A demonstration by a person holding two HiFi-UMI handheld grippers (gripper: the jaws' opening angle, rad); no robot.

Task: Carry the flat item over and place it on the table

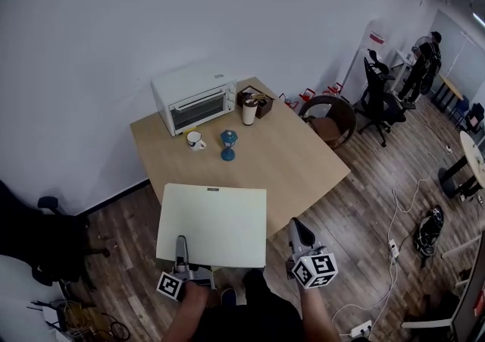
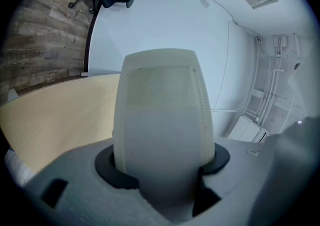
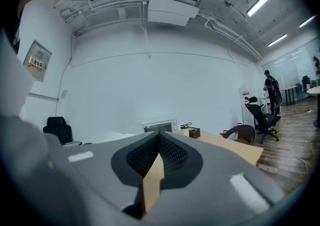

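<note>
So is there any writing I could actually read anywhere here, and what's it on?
Nothing here reads clearly.
White toaster oven: small front label, too small to read.
White standing banner: red mark, blurred.
Wall notice: red-and-white print, blurred.
Cream flat board: tiny mark at its far edge, unreadable.

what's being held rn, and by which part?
The flat cream board, by both grippers. The left gripper clamps its near edge, and the right gripper its right side, with the board edge-on between the jaws.
</note>
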